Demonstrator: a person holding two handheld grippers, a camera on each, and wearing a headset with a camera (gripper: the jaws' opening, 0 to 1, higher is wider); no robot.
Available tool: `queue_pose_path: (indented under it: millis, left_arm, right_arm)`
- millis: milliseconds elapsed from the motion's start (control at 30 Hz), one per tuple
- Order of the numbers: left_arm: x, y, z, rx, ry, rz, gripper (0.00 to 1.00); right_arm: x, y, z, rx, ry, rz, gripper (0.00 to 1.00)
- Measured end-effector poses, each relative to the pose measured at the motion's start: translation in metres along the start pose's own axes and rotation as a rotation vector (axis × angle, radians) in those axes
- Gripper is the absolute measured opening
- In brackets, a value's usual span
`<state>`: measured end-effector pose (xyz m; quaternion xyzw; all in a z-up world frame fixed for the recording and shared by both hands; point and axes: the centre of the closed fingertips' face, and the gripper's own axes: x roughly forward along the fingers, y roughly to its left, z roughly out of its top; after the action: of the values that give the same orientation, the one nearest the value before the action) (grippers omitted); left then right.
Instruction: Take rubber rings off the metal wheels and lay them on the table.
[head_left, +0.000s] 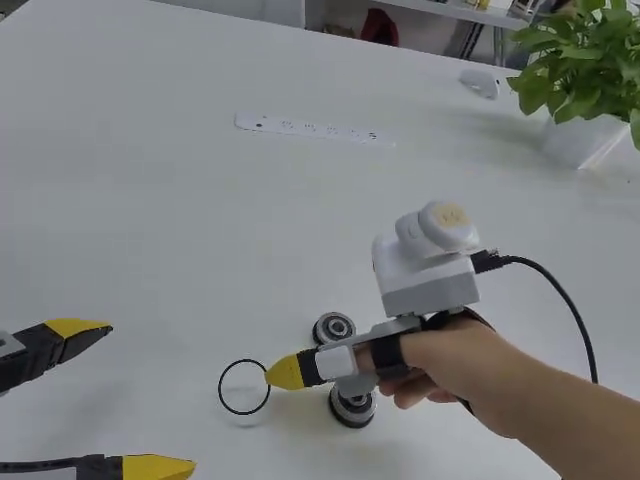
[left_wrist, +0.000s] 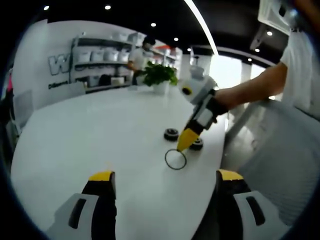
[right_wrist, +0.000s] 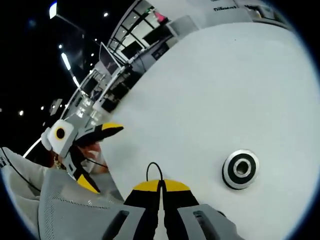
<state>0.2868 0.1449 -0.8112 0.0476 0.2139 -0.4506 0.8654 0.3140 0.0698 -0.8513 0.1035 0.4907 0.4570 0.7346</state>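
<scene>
In the lower centre of the head view, the right tongs (head_left: 278, 373), pressed together on the thin black rubber ring (head_left: 243, 387), hold it flat on the white bench (head_left: 200, 220) beside two round metal wheels (head_left: 334, 328), seemingly to release it there, while the left tongs (head_left: 125, 397) stand apart.

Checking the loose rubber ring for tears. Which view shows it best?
The head view: the rubber ring appears as a whole round loop, pinched at its edge by the right gripper. The left gripper view shows it whole too, but smaller and flattened. The right gripper view gives a thin arc of it past its shut jaws.
</scene>
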Motion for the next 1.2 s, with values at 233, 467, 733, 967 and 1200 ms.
queue_pose_path:
  millis: [233,467,733,967,1200]
  left_arm:
    - [0.001,-0.001,-0.002,-0.002,0.005,-0.001,0.83]
    - [-0.001,-0.001,-0.004,-0.006,0.009,0.005,0.83]
    - [-0.006,0.001,-0.006,-0.009,0.019,0.026,0.83]
    - [-0.012,0.001,-0.005,-0.001,0.027,0.043,0.82]
    - [-0.021,0.002,0.002,-0.003,0.01,0.066,0.82]
  right_arm:
    - [0.004,-0.012,-0.005,0.0,0.011,-0.052,0.0]
    - [0.009,-0.015,-0.008,-0.011,0.026,-0.07,0.0]
    - [0.011,-0.017,-0.008,-0.028,0.027,-0.081,0.0]
    - [0.012,-0.017,-0.006,-0.04,0.022,-0.088,0.0]
    - [0.011,-0.017,-0.006,-0.066,0.033,-0.1,0.0]
